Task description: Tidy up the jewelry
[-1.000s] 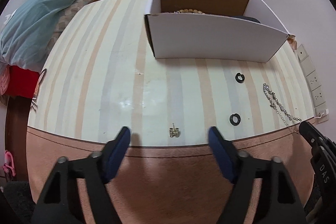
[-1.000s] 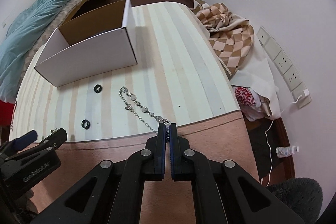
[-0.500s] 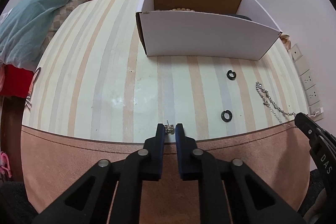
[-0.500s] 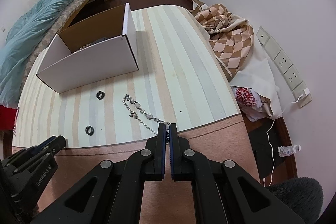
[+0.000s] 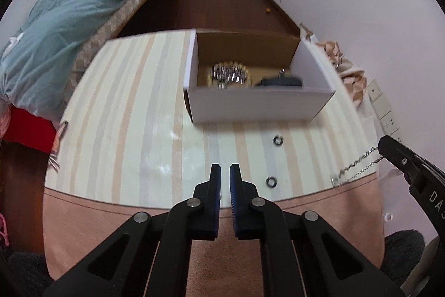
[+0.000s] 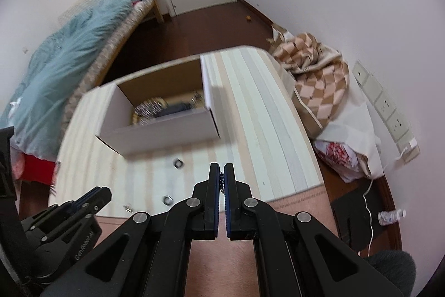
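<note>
My right gripper is shut on the end of a silver chain, which hangs from its tip above the table's near right edge; the gripper shows in the left wrist view. My left gripper is shut and raised above the table; no earring shows between its pads. A small gold earring lies on the table near the front edge. Two black rings lie on the striped table. The open white box holds a beaded bracelet and a dark item.
A bed with a teal blanket stands left of the table. A checkered cloth and a bag lie on the floor at the right by wall sockets. A brown mat covers the table's near edge.
The left gripper closed at the earring, then both grippers rose. The chain has lifted off the table with the right gripper. The earring stays on the table.
</note>
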Demonstrator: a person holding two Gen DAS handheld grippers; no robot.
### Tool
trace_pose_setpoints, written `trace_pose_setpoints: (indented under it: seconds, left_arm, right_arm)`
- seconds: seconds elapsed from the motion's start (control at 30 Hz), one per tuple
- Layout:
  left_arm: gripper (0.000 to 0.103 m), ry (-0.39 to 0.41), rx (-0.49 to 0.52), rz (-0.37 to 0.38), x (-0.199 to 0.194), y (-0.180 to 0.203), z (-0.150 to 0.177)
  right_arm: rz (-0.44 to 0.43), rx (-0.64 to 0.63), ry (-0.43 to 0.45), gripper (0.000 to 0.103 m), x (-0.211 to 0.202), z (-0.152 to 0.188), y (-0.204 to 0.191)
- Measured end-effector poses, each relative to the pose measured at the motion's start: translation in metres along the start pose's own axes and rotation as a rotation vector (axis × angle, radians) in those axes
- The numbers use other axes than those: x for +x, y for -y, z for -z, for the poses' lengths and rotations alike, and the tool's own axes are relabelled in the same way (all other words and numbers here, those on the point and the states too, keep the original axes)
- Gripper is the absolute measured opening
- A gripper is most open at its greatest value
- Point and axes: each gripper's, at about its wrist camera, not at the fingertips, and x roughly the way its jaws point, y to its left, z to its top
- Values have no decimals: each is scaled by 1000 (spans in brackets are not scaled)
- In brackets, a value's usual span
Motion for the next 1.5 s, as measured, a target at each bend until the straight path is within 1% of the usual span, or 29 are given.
trace_pose_setpoints:
  seconds: [0.13, 0.17, 0.27, 0.3, 0.33, 0.37, 0.4, 0.43, 0.47, 0.5, 0.53, 0.6, 0.77, 0.9, 1.03, 1.07, 1.1, 1.13, 1.17, 1.2, 1.27, 1.33, 1.43, 1.5]
  left_arm:
    - [4, 45, -2, 13, -21, -2, -15]
    - [4, 54, -6, 27, -27, -4, -20]
    - [4, 34, -34, 95, -33, -17, -29]
    - [8, 32, -56, 106, -34, -25, -30]
    - [8, 28, -86, 123, -34, -35, -29]
    - [9, 22, -100, 126, -33, -39, -27]
    - [11, 4, -126, 112, -30, -47, -24]
    - [14, -20, -139, 93, -24, -54, -19]
    - [28, -41, -143, 87, -18, -58, -15]
    - [49, -59, -147, 84, -13, -60, -10]
    - [53, -76, -160, 94, -6, -63, -3]
    - [53, -98, -176, 110, 2, -64, 8]
    - [53, -147, -151, 90, 26, -48, 28]
    - [53, -149, -122, 58, 41, -34, 35]
    - [52, -169, -90, 41, 56, -21, 38]
    - [49, -155, -71, 21, 57, -16, 38]
    - [38, -146, -54, 19, 58, -11, 38]
    - [32, -146, -44, 12, 59, -10, 38]
    - [11, -137, -25, -8, 60, -6, 37]
    - [1, -137, -20, 2, 60, -5, 37]
    - [0, -130, -10, 8, 59, -2, 37]
    - [0, -99, 12, 8, 52, -1, 34]
    - [0, -83, 7, 23, 43, -1, 27]
    - [0, -63, -2, 43, 30, -4, 20]
  right_arm:
    - [-36, -15, 48, 3, -23, -21, -7]
    - [-44, -16, 55, 3, -27, -25, -7]
    - [-65, -20, 86, 3, -42, -39, -11]
    - [-72, -21, 94, 3, -47, -42, -12]
    - [-78, -20, 100, 3, -49, -44, -12]
    - [-83, -21, 106, 3, -52, -45, -13]
    - [-87, -23, 110, 3, -54, -45, -14]
    - [-88, -25, 112, 3, -55, -45, -14]
    - [-90, -25, 111, 3, -54, -43, -14]
    - [-92, -22, 107, 3, -52, -41, -13]
    - [-91, -21, 101, 3, -49, -39, -13]
    - [-96, -12, 75, 3, -40, -32, -11]
    - [-86, 8, 2, 3, -16, -10, -2]
    - [-75, 30, -37, 3, -4, 6, 8]
    - [-64, 51, -65, 3, 6, 17, 16]
    - [-64, 57, -70, 3, 7, 18, 18]
    - [-63, 60, -73, 3, 9, 19, 20]
    - [-62, 63, -75, 3, 10, 20, 21]
    - [-61, 63, -75, 3, 11, 19, 22]
    - [-60, 63, -76, 3, 11, 18, 22]
    - [-62, 61, -72, 3, 11, 16, 21]
    - [-65, 58, -66, 3, 9, 13, 21]
    - [-73, 53, -51, 3, 5, 7, 18]
    - [-84, 52, -38, 3, 0, 2, 17]
